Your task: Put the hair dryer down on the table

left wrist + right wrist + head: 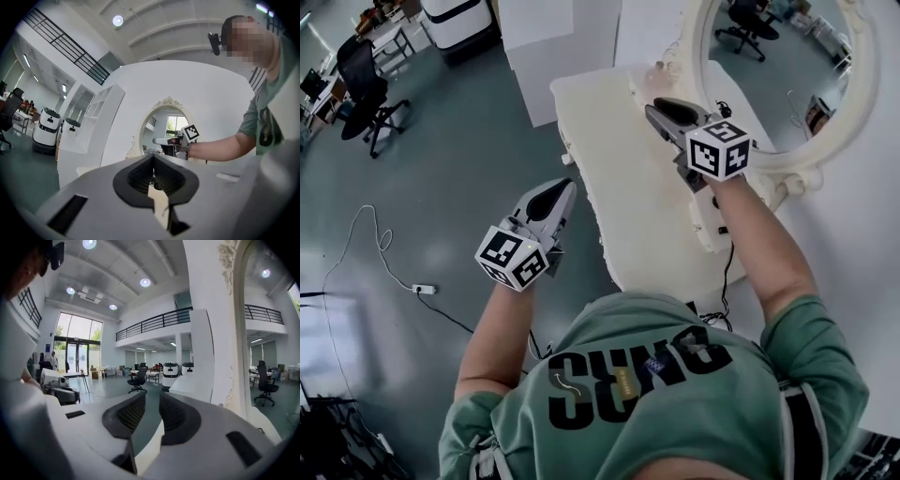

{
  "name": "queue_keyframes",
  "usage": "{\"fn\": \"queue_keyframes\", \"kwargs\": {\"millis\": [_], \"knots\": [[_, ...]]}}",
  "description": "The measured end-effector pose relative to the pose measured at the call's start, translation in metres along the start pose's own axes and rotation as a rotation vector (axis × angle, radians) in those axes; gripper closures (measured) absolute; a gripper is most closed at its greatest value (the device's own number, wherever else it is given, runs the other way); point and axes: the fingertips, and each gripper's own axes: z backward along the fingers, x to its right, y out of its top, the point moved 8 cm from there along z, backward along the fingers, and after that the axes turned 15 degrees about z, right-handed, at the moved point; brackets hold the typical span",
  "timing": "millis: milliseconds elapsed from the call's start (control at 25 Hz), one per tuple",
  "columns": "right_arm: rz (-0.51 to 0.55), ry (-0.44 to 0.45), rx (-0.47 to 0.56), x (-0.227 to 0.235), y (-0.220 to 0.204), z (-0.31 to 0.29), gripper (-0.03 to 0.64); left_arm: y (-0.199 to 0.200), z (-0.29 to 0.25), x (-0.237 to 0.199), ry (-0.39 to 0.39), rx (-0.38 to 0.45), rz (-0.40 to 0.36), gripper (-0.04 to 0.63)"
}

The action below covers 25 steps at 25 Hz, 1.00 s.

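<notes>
No hair dryer shows clearly in any view. A black cable (727, 272) hangs down the near side of the white dressing table (609, 141). My right gripper (654, 111) is held over the table's right part, just in front of the oval mirror (787, 66). In the right gripper view its jaws (152, 397) stand a narrow gap apart with nothing between them. My left gripper (565, 187) hangs off the table's left edge, above the floor. Its jaws (153, 157) are shut and empty. The left gripper view also catches the right gripper (159, 140) in front of the mirror (164, 117).
A black office chair (361, 84) stands at the far left. A white power strip (422, 289) with its cable lies on the green floor. White panels (562, 47) stand behind the table. A white wall runs along the right.
</notes>
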Motion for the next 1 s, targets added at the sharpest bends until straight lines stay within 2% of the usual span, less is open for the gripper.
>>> {"fn": "queue_keyframes", "kwargs": {"millis": [160,320,560,840,1000], "knots": [[-0.016,0.060,0.106,-0.035,0.012,0.034,0.567,0.006,0.007,0.016,-0.005,0.008,-0.008,0.584],[-0.007,0.125,0.159,-0.053,0.004,0.074,0.594,-0.006,0.004,0.045,0.015,0.012,-0.010,0.584],[0.001,0.225,0.218,-0.053,-0.013,0.124,0.616,-0.023,-0.005,0.098,0.104,0.060,-0.022,0.584],[-0.015,0.326,0.252,-0.053,-0.037,0.129,0.621,-0.039,-0.015,0.119,0.193,0.084,-0.017,0.584],[-0.056,0.366,0.243,-0.054,-0.049,0.132,0.623,-0.043,-0.018,0.128,0.214,0.089,-0.013,0.584]]}}
